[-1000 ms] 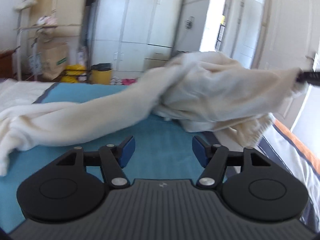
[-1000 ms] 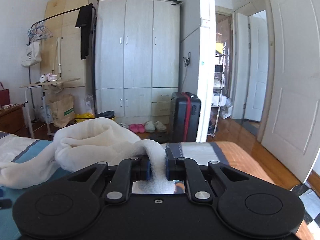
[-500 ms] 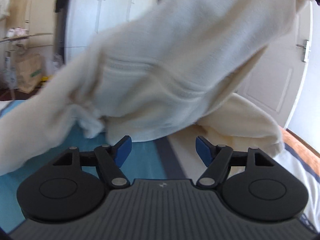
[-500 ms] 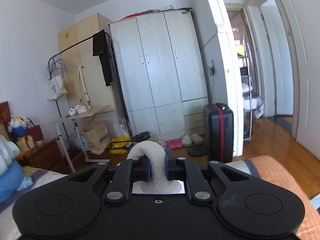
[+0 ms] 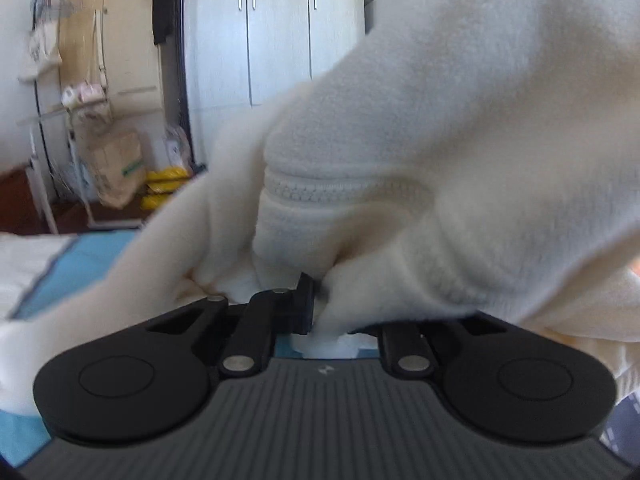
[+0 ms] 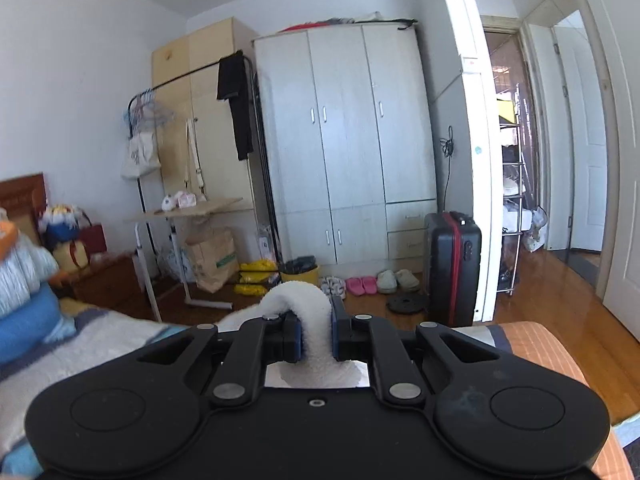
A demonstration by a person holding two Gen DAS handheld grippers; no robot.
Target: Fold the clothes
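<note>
The cream fleece (image 5: 460,128) hangs lifted above the bed (image 5: 80,264), filling most of the left wrist view, with a ribbed seam band running across it just above the left gripper (image 5: 320,312). That gripper's jaws are closing, and a bunch of the fleece sits between them; the left pad presses into the cloth, while the right pad is buried under a fold and cannot be seen. A loose part of the fleece trails down to the bed on the left.

The right gripper (image 6: 316,336) pinches a narrow fold of the same fleece (image 6: 300,304) between its 2 blue pads; the fold arches up above the fingers and drops toward the bed (image 6: 80,344) on the left. Beyond the bed stands the wardrobe (image 6: 344,148), with a black suitcase (image 6: 452,264) at its right and a clothes rack (image 6: 192,80) at its left.
</note>
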